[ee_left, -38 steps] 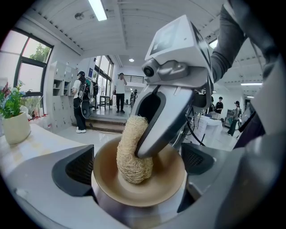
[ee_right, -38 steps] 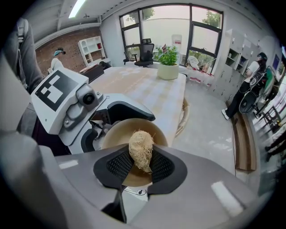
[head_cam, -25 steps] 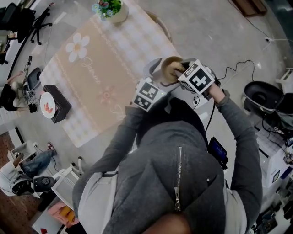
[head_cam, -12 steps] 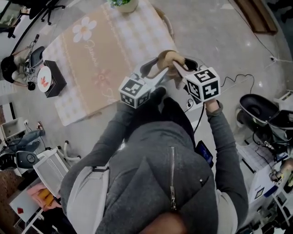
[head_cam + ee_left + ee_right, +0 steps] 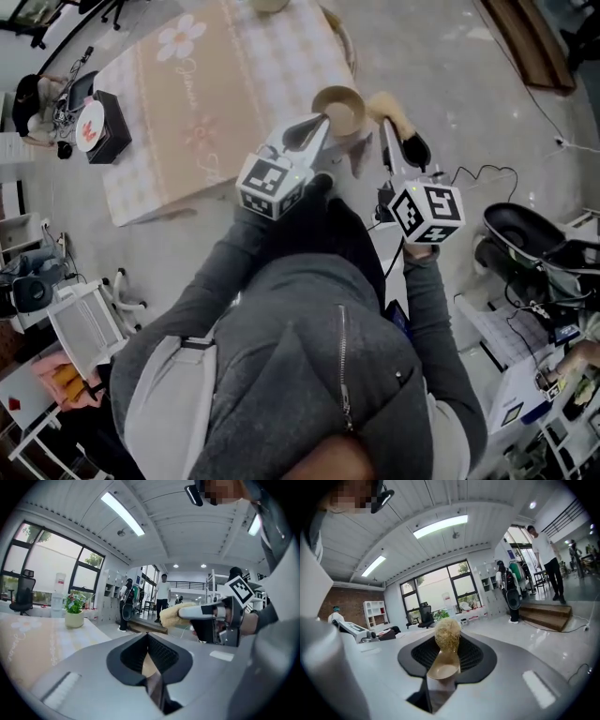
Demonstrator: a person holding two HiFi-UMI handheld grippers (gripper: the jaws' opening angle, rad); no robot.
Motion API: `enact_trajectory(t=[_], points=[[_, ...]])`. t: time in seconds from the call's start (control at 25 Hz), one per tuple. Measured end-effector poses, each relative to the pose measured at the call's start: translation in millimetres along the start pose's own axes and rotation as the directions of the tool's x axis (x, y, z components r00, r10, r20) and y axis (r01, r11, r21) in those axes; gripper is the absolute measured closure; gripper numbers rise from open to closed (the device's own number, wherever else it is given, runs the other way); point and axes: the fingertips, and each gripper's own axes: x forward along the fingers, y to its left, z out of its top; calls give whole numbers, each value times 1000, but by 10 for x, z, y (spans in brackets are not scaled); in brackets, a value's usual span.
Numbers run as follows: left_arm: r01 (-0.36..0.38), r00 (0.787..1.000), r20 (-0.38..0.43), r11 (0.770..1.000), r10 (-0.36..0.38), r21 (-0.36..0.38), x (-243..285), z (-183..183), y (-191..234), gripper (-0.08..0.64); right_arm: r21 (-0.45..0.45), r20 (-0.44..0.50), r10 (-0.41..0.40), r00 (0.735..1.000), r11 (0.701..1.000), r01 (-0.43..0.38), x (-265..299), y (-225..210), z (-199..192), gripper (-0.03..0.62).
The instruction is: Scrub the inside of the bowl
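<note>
— Tan and round, the bowl (image 5: 339, 111) sits at the tip of the left gripper (image 5: 316, 131), whose jaws have just been closing and pinch its rim.
— And in that gripper's own view?
— Only a thin tan sliver of the wall shows between the pads; the jaws cut off the rest.
— The right gripper (image 5: 386, 136)?
— Clamped on the scrub brush (image 5: 382, 101) by its handle, whose lower end is buried between the pads. The fibrous head pokes past the jaw tips, just beside the bowl's rim; touching or not, I cannot tell.
— Beyond them?
— The beige-clothed table (image 5: 216, 103) lies ahead and left of the left gripper, its far end cut off.
</note>
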Motion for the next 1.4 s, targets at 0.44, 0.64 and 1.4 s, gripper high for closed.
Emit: enact_trajectory(t=[0.44, 0.64, 1.4], points=[[-32, 999, -10, 999, 33, 15, -89, -223, -337, 549, 22, 57, -229, 972, 974, 228, -489, -418, -361, 494], [-33, 999, -9, 999, 33, 20, -109, -220, -408, 549, 17, 57, -233, 971, 972, 233, -495, -385, -351, 494], [-61, 998, 24, 998, 60, 23, -115, -197, -625, 549, -4, 66, -229, 971, 973, 229, -662, -449, -250, 495]])
